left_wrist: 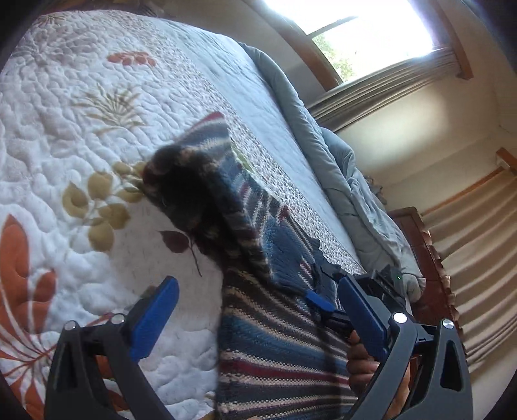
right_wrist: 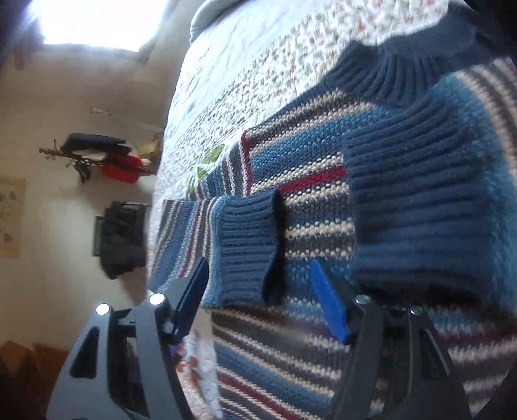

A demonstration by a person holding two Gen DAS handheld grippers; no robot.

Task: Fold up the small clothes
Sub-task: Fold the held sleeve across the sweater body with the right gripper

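A striped knitted sweater, blue with cream, grey and red stripes, lies on the quilted bed. In the left wrist view its upper part is folded over and raised. My left gripper is open, its blue fingers spread either side of the sweater's left edge. The right gripper shows there, low on the sweater's right side. In the right wrist view the sweater fills the frame, a ribbed navy cuff folded across it and the navy collar above. My right gripper is open around the cuff's end.
A grey-blue duvet is bunched along the bed's far edge, with a window and a wooden bed frame beyond. In the right wrist view, a wall shelf with dark and red items hangs left of the bed.
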